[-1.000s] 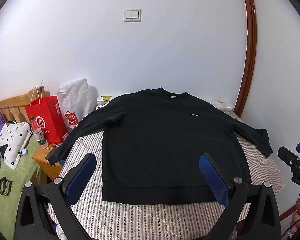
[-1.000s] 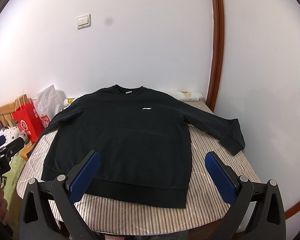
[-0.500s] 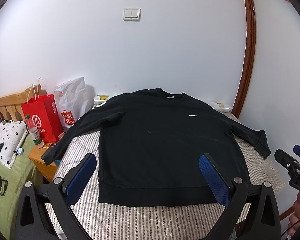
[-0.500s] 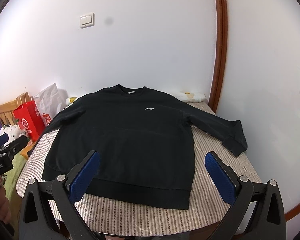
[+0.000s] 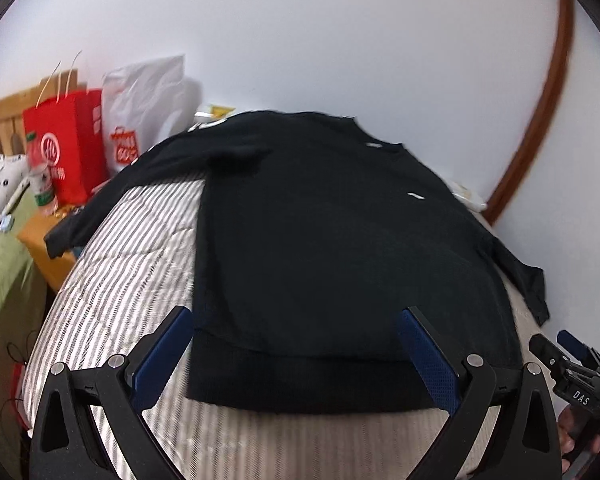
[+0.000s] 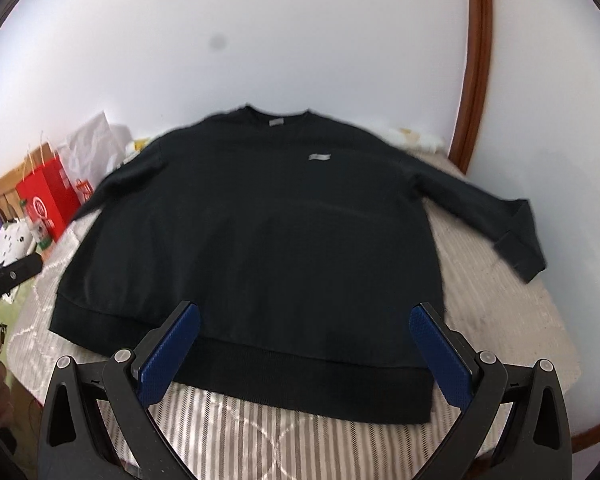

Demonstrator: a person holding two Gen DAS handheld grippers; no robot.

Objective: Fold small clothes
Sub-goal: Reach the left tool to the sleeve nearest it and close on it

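Black sweatshirt (image 6: 252,240) lies flat, front up, on the striped bed cover (image 6: 236,416), collar toward the far wall, hem nearest both tongs, sleeves spread sideways. Left gripper (image 5: 296,356) and right gripper (image 6: 304,350) hang wide open and empty above the hem band. By position, each is nearer its own-side hem corner and sleeve.
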